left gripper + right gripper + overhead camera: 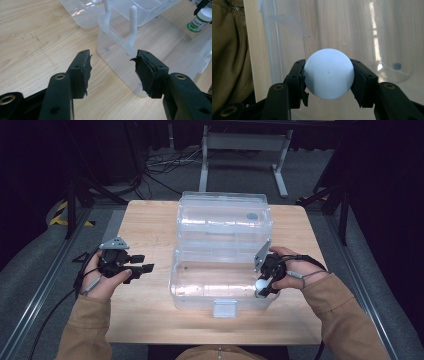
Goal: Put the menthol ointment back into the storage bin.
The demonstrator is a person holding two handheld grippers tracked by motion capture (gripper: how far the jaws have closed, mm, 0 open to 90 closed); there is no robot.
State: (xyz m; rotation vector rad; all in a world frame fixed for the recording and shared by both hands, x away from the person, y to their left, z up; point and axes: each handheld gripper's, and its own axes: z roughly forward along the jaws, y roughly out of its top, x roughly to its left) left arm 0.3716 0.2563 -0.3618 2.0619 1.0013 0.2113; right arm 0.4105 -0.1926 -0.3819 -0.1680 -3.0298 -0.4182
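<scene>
A clear plastic box [200, 292] stands in the middle of the wooden table [145, 225], its lid [225, 217] thrown back behind it. My right gripper [262, 287] hovers over the box's right end, shut on a small white bottle [261, 286]. In the right gripper view the bottle [329, 73] appears end-on as a white round, pressed between both pads, above the box's see-through floor [342, 30]. From the left gripper view the bottle [198, 21] shows a green label. My left gripper [144, 263] rests to the left of the box, open [112, 62] with nothing between its jaws.
A white latch tab [225, 308] hangs at the box's front edge. Bare wood lies to the left of the box and along the table's front. Black stands, cables and a grey frame [245, 150] crowd the floor beyond the table.
</scene>
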